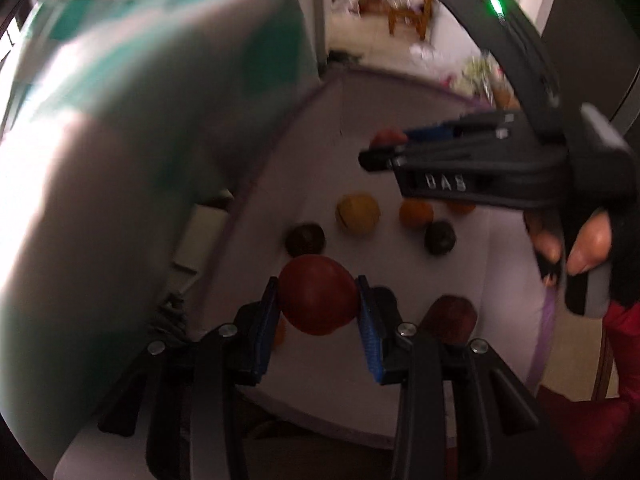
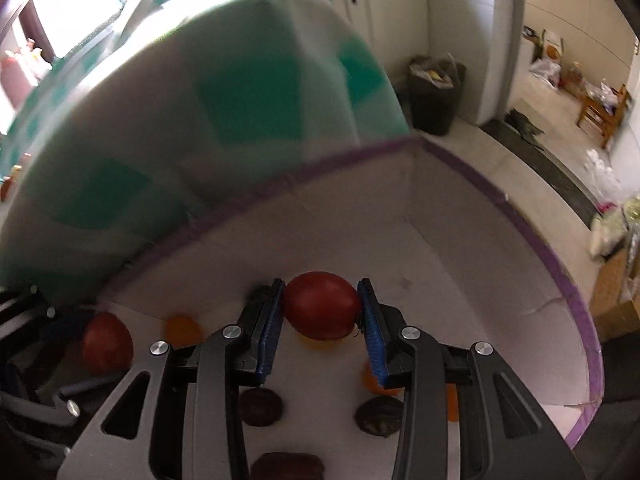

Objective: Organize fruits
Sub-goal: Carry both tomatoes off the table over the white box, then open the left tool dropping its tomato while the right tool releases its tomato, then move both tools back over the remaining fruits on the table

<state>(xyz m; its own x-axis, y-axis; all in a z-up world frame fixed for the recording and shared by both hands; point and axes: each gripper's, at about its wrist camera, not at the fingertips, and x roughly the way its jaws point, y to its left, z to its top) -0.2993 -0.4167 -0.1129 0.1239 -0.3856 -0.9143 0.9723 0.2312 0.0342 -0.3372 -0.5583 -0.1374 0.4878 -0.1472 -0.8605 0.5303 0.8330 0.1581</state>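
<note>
My left gripper [image 1: 318, 304] is shut on a red apple [image 1: 318, 294], held above a white box with purple-taped edges [image 1: 256, 184]. My right gripper [image 2: 320, 310] is shut on another red apple [image 2: 322, 306] over the same box [image 2: 532, 236]. In the left wrist view the right gripper [image 1: 380, 152] reaches in from the right with its apple [image 1: 386, 136] partly hidden. In the right wrist view the left gripper's apple [image 2: 107, 342] shows at the lower left. On the box floor lie a yellow fruit [image 1: 357, 213], oranges [image 1: 416, 213] and dark fruits [image 1: 439, 237].
A large white and green patterned surface [image 2: 208, 120] rises close beside the box on the left. A dark bin [image 2: 436, 92], a wooden chair [image 2: 606, 110] and bags stand on the floor beyond. Another red fruit [image 1: 450, 320] lies by the left gripper.
</note>
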